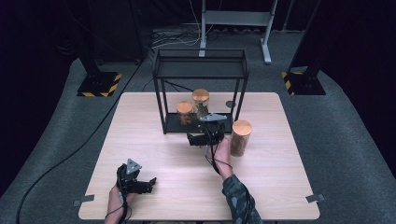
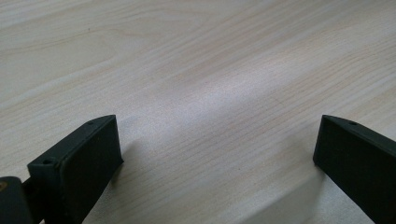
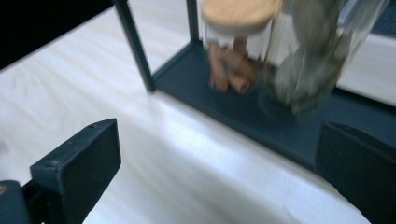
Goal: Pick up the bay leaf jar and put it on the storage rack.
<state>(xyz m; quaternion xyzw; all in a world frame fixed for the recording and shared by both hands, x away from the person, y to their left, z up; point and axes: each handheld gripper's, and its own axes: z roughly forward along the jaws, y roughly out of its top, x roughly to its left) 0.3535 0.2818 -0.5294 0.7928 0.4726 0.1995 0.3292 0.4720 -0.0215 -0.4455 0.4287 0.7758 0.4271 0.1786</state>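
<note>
The black rack (image 1: 201, 88) serves as landmark. Well in front of it to the left, the left gripper (image 1: 148, 183) is seen released over bare table (image 2: 196, 70). Just before its bottom shelf, the right gripper (image 3: 215, 172) is spread wide, empty, facing a short jar (image 3: 236, 51) of brown sticks and a taller jar (image 3: 308, 60) of leaves. From above, a third jar (image 1: 241, 137) is seen outside the rack, beside the right hand.

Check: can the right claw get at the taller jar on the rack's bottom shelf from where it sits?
Probably yes. The right claw is open in front of the rack, and the tall jar stands near the shelf's front edge with nothing between. The short jar beside it leaves little room on that side.
</note>
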